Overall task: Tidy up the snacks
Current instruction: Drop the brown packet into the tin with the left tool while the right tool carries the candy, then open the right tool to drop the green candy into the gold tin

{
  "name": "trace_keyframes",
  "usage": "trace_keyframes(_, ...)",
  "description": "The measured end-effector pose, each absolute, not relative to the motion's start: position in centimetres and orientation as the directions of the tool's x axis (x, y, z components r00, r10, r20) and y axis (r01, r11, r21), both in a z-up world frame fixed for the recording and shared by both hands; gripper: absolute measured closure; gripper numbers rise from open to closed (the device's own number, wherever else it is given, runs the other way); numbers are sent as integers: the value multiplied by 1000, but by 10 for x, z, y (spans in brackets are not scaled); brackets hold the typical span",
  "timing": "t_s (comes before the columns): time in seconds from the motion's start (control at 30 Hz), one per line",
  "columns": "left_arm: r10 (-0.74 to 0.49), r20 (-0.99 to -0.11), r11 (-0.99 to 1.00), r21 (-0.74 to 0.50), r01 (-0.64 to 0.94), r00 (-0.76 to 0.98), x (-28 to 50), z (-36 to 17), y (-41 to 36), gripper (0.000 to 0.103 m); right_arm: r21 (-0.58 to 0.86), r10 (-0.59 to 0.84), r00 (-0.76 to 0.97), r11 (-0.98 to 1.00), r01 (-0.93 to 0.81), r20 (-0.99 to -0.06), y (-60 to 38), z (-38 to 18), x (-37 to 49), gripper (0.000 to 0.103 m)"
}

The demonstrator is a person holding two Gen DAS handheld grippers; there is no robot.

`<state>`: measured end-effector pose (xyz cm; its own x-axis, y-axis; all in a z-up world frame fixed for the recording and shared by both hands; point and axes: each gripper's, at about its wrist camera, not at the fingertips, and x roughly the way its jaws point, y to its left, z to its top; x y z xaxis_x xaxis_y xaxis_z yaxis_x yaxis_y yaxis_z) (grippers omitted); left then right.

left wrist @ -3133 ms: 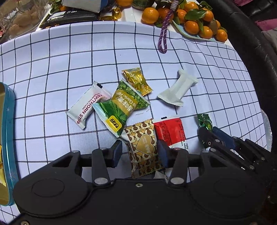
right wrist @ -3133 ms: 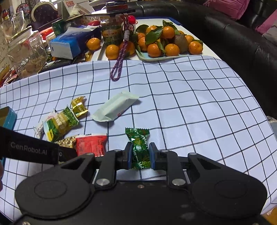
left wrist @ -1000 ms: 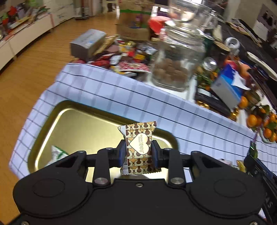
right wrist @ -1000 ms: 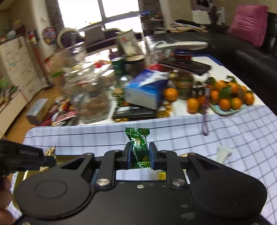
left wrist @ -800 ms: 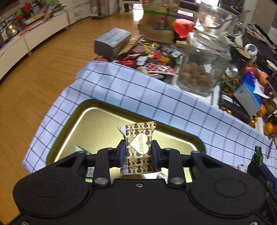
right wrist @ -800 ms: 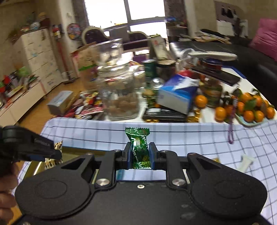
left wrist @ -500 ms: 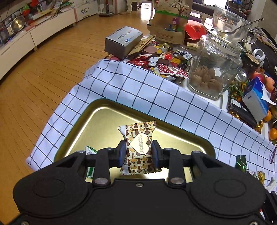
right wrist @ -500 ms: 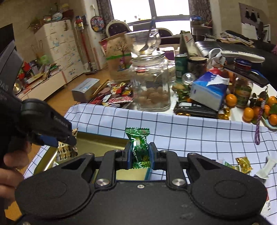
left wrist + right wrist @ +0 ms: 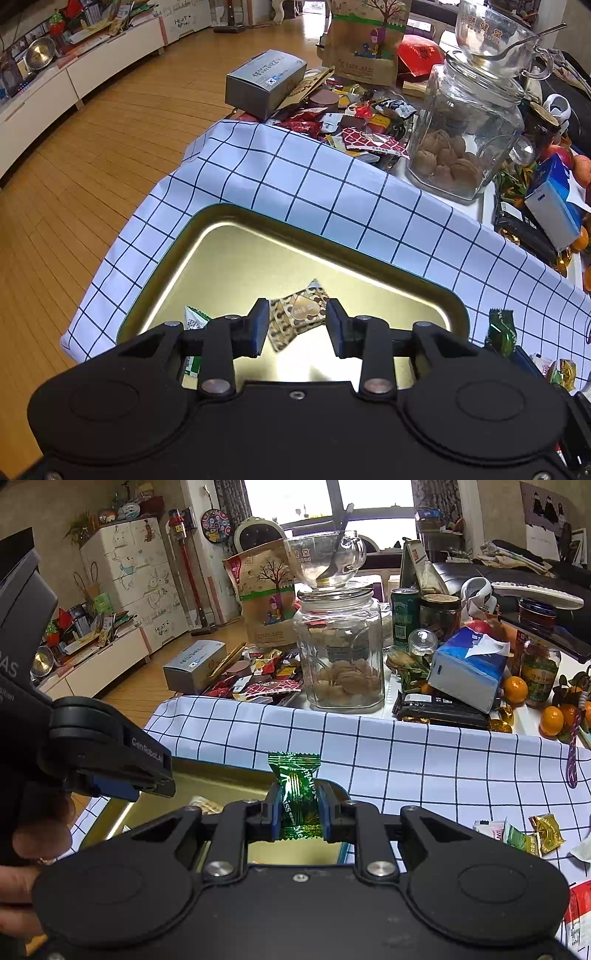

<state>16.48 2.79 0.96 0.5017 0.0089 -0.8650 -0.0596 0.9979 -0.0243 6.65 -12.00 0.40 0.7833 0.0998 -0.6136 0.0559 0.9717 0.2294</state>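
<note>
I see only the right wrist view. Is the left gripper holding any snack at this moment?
Observer: No. The left gripper has its jaws opening, and the brown heart-pattern packet lies below them on the floor of the gold tray, clear of the pads.
Operator: Is any other snack in the tray?
Observer: Yes. A white and green packet lies near the tray's left side, partly hidden behind the gripper.
Operator: Is my green candy over the tray?
Observer: Not clearly. From the left wrist view, the green candy in the right gripper appears just outside the tray's right corner, over the checked cloth.
</note>
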Motion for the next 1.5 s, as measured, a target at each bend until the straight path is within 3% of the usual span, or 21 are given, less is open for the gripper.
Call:
trace_keyframes(0.27, 2, -894, 996, -39, -83, 447, 169, -1, 32, 59, 225, 119, 800, 974, 20, -588, -113, 4, 69, 80)
trace_keyframes(0.3, 1, -896, 996, -41, -85, 443, 169, -2, 32, 59, 239, 130, 806, 971, 15, -578, -113, 4, 68, 77)
trace_keyframes(0.37, 8, -896, 995, -36, -91, 444, 169, -2, 32, 59, 267, 144, 806, 963, 18, -574, -114, 4, 68, 52)
trace_keyframes(0.7, 20, -895, 997, -15, -75, 445, 167, -4, 26, 59, 286, 150, 784, 958, 36, -602, -117, 2, 71, 52)
trace_keyframes(0.93, 32, -884, 998, 6, -57, 467, 165, -3, 20, 59, 282, 141, 785, 958, 45, -603, -118, 0, 72, 39)
trace_keyframes(1.1, 54, -859, 997, 19, -74, 509, 163, 1, 18, 59, 261, 129, 785, 965, 42, -606, -117, 0, 74, 16)
trace_keyframes(1.3, 86, -823, 990, 6, -143, 562, 159, 6, 22, 59, 223, 104, 791, 974, 42, -604, -116, 0, 73, 15)
trace_keyframes(1.5, 36, -850, 982, -67, -176, 525, 163, 6, 28, 59, 222, 78, 800, 973, 70, -595, -120, 1, 72, 15)
